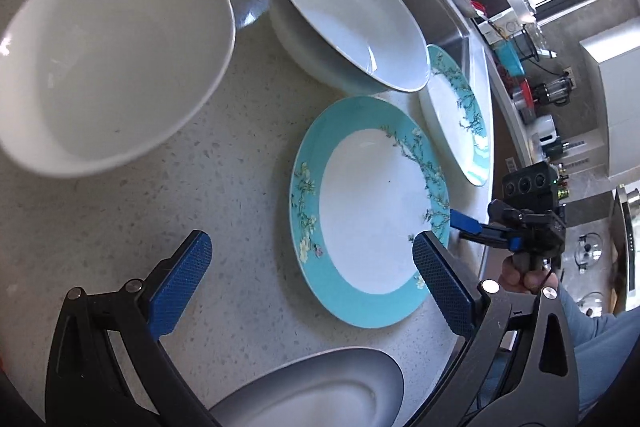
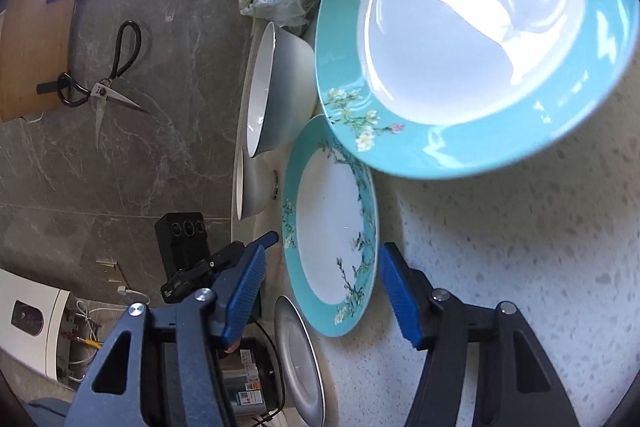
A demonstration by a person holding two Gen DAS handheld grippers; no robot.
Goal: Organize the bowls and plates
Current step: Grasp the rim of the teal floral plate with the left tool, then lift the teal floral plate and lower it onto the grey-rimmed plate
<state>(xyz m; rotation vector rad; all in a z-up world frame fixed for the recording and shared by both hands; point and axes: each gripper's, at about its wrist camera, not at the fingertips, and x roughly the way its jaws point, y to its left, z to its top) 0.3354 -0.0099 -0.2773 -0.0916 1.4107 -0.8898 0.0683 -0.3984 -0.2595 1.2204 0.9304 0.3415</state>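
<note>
Both my grippers stand open and grip nothing: the left gripper (image 1: 310,261) over the speckled counter (image 1: 224,187), the right gripper (image 2: 320,281) beside a turquoise plate (image 2: 330,227). Past them sit another plate (image 2: 472,39) and white bowls (image 1: 108,55).

On my table a white bowl (image 1: 108,67) sits at ten o'clock, a dark-rimmed bowl (image 1: 352,19) tilts on stacked dishes at twelve, a teal floral plate (image 1: 368,211) lies flat at centre, its twin (image 1: 456,111) at two o'clock, a grey plate (image 1: 320,391) at six.
</note>
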